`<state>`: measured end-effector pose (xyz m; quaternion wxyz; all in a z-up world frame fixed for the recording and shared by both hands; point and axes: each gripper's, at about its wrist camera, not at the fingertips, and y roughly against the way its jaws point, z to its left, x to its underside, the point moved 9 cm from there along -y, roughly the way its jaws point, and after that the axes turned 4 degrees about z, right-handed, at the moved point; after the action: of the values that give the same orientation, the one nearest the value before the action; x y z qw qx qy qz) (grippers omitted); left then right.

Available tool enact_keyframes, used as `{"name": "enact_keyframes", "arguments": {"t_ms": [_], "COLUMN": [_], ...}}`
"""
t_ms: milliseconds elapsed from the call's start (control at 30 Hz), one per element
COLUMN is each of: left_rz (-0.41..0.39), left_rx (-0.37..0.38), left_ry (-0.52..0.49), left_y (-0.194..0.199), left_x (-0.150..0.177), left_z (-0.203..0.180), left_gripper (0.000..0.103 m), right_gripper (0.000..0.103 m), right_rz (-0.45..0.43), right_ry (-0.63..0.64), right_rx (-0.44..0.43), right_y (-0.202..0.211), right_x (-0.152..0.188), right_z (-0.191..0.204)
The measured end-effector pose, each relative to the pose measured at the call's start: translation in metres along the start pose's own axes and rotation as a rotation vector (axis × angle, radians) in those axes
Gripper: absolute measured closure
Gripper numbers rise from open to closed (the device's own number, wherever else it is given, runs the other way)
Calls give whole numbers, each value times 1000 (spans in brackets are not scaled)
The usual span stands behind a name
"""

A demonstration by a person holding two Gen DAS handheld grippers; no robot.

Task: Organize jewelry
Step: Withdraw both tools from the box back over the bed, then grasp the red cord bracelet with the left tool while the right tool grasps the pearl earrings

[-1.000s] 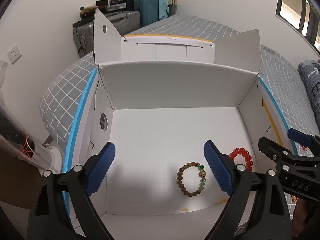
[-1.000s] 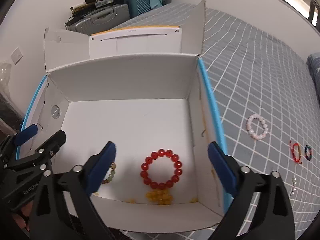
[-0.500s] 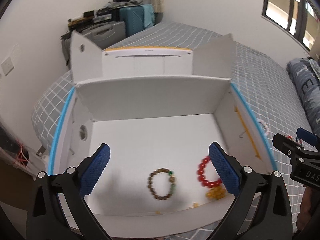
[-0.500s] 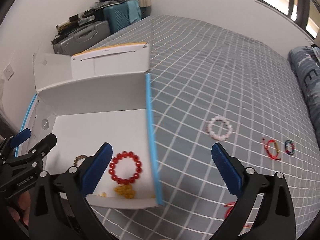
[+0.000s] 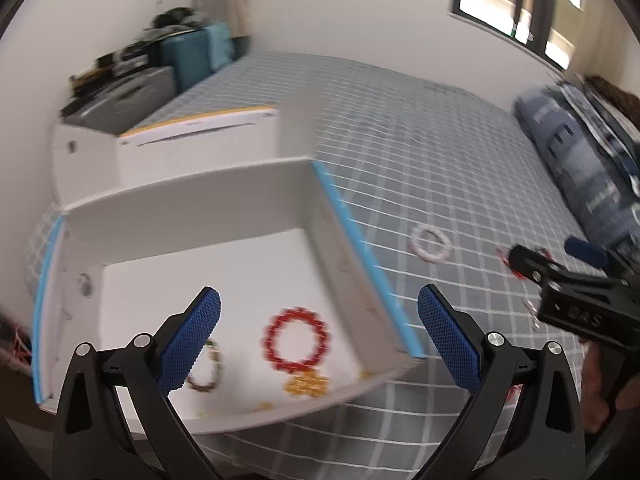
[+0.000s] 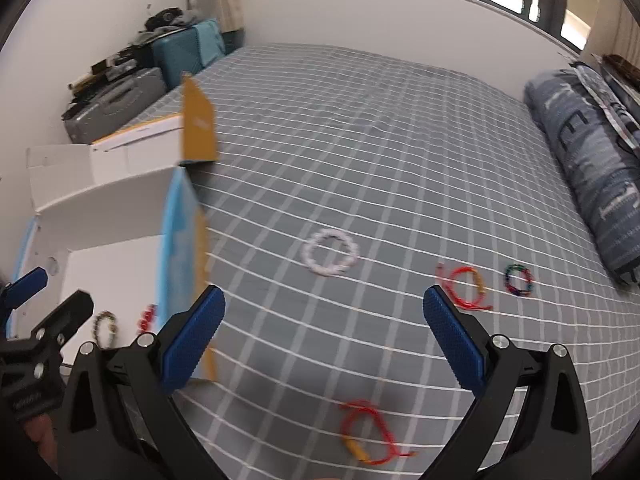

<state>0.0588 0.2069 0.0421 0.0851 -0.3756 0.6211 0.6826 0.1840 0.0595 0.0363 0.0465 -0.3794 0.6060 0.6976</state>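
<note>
An open white cardboard box point(image 5: 192, 208) with blue edges lies on the bed. It holds a red bead bracelet point(image 5: 296, 340), a yellow bead bracelet point(image 5: 308, 386) and a brown bead bracelet point(image 5: 208, 372). My left gripper point(image 5: 320, 336) is open and empty above the box's right front corner. My right gripper point(image 6: 324, 332) is open and empty above the bedspread. Ahead of it lie a pale pink bead bracelet point(image 6: 330, 258), a red cord bracelet point(image 6: 464, 286), a dark multicoloured bracelet point(image 6: 519, 280) and, nearer, another red cord bracelet point(image 6: 368, 428).
The bed has a grey checked cover point(image 6: 380, 140). A rolled blue-grey quilt point(image 6: 592, 168) lies along the right side. Suitcases and clutter point(image 6: 132, 80) stand against the wall behind the box. The box's orange-backed flap point(image 6: 196, 132) stands up.
Both grippers have swung to the right, away from the box interior and over the bedspread. More loose bracelets have come into the right wrist view. Both stay open.
</note>
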Motion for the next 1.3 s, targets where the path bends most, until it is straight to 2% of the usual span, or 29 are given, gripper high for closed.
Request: {"name": "enact_keyframes", "arguments": {"t_ms": [167,367,467,600,900,1300], "left_rz": [27,49,86,121,198,269], "left_rx": [61,93,125,138,140,128], "left_ry": [-91,-178,-202,-215,-249,-304], "left_y": [-7,-21,-36,-55,-95,-133], "left_x": [11,28,42,61,97,131], "left_z": [-61,-115,-141,-157,-178,-193], "left_gripper": [6,6,6,6,6,6], "right_gripper": [8,8,8,8,8,8], "right_rz": [12,47,68,93,147,176], "right_ry": [-47,-90,-116,-142,-188,-191], "right_rx": [39,82,92,99,82,75], "right_y": [-8,-26,-37,-55,-98,-122], "right_x": [13,37,52,69,102,112], "right_z": [-51,-104,-126,-149,-173,-182]}}
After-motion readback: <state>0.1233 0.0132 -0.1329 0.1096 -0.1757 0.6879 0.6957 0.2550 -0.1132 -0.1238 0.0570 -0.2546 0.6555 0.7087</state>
